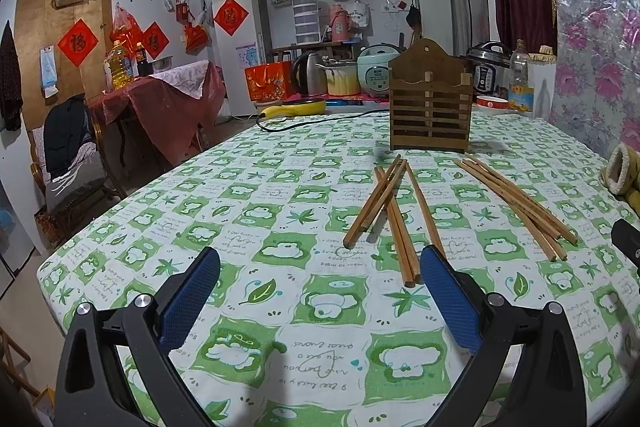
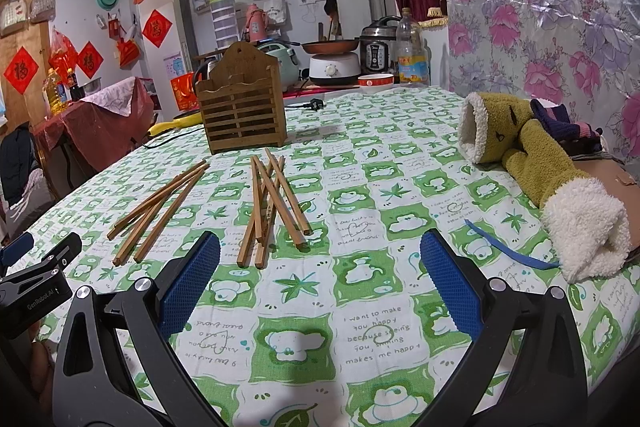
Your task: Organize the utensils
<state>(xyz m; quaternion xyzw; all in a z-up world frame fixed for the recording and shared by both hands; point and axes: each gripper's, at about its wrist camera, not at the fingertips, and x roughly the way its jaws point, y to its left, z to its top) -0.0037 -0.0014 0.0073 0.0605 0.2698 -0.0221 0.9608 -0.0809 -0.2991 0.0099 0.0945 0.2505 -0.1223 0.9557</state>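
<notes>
Across both frames we see a green-checked cloth covering the table, with two chopstick heaps at mid-frame before the wooden holder. Kitchen clutter fills the top. Our left gripper and right gripper hover spread, holding nothing. Mittens crowd the right edge.

Right gripper cut off by right edge in left wrist view; only dark sliver shows, jaw spacing unreadable there. Left gripper cut by left edge in right wrist view. Holder interior hidden behind slatted front. Near end of one chopstick hidden behind blue pad. Yellow mitten cropped at right edge. Tablecloth print partly legible, elsewhere too small.
</notes>
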